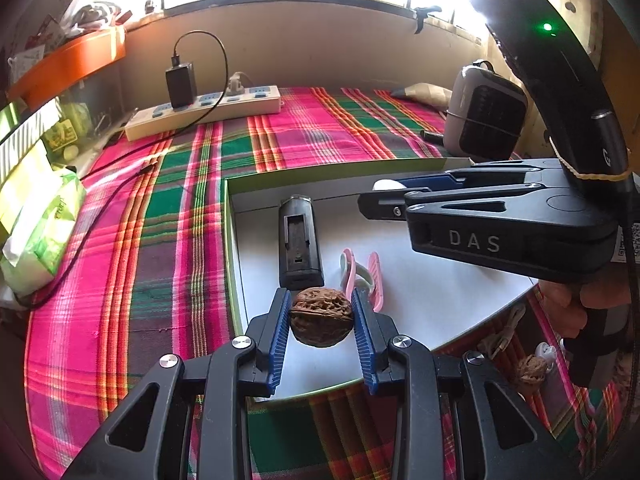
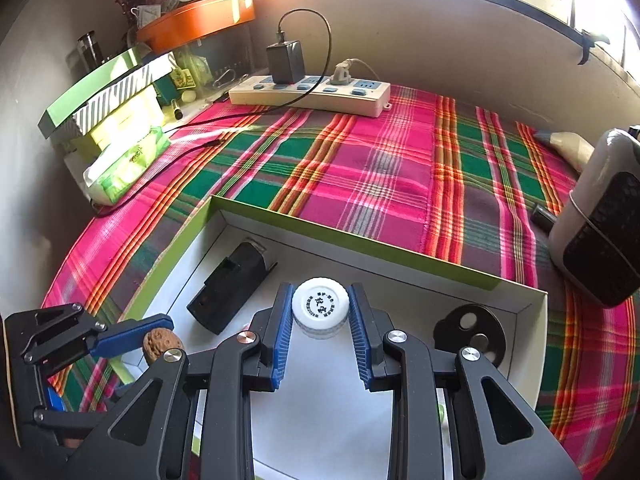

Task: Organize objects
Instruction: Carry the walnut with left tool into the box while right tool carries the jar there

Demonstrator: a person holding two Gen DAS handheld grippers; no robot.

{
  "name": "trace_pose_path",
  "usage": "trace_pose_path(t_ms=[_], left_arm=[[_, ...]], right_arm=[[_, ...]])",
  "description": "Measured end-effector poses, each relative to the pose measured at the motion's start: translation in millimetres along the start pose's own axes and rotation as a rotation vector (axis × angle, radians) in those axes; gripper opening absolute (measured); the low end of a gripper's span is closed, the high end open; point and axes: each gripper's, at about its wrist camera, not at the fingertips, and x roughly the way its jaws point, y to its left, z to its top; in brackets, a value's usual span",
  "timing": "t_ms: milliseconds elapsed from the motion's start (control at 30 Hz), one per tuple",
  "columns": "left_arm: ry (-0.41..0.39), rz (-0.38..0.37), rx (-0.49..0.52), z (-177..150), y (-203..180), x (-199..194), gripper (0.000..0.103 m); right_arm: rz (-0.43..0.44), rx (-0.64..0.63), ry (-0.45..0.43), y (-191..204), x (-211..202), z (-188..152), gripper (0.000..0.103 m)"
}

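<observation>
My left gripper [image 1: 321,312] is shut on a brown walnut [image 1: 321,322] and holds it above the white floor of a green-edged box [image 1: 420,304]. My right gripper [image 2: 320,312] is shut on a white bottle [image 2: 320,308] with a printed cap, above the same box [image 2: 340,420]. In the box lie a black rectangular device [image 1: 299,240], [image 2: 232,288], a pink and white clip [image 1: 366,276] and a black disc with holes [image 2: 472,330]. The right gripper [image 1: 384,196] shows in the left wrist view, the left gripper with the walnut [image 2: 160,342] in the right wrist view.
The box sits on a pink and green plaid cloth [image 1: 160,240]. A power strip with a black charger [image 1: 200,108] lies at the back. A grey heater [image 1: 484,116] stands at right. Green packets and boxes [image 2: 120,136] are stacked at left. A second walnut [image 1: 530,372] lies outside the box.
</observation>
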Motion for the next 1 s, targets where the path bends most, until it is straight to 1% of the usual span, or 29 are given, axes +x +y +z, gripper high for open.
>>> trace_pose_path(t_ms=[467,1000], left_arm=[[0.000,-0.003,0.003,1.6,0.4,1.4,0.029],[0.000,-0.002,0.007,1.7,0.3,0.0,0.029]], right_arm=[[-0.007,-0.006,0.064,3.0,28.3,8.4,0.029],[-0.023,-0.019,0.071,5.4,30.3,9.2,0.029]])
